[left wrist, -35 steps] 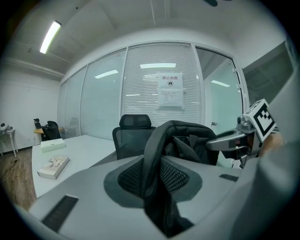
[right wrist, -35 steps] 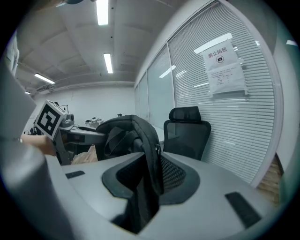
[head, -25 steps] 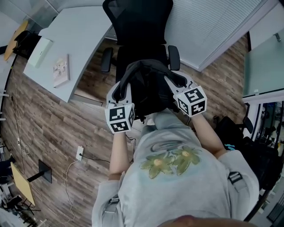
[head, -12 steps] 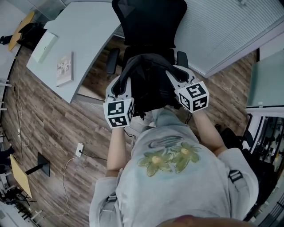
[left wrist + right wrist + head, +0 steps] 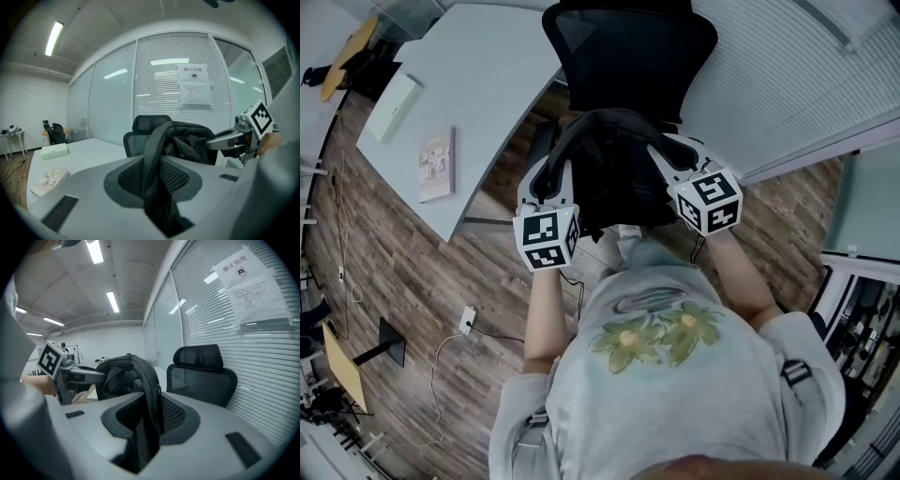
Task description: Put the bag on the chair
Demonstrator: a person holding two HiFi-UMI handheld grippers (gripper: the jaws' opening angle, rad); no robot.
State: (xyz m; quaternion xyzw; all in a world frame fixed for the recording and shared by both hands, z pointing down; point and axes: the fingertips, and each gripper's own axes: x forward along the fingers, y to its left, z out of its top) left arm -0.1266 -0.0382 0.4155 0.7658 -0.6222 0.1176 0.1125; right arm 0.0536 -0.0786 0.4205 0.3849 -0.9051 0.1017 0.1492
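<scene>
Left hand-held gripper (image 5: 549, 180) and right hand-held gripper (image 5: 671, 156) tight on bag (image 5: 614, 178) straps; chair (image 5: 630, 49) just beyond, desk (image 5: 478, 84) edge alongside.

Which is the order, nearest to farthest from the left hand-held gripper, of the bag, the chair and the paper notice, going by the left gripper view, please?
1. bag: its strap is clamped in the left hand-held gripper.
2. chair: just behind the bag.
3. paper notice: on the blinds, beyond the chair.
</scene>
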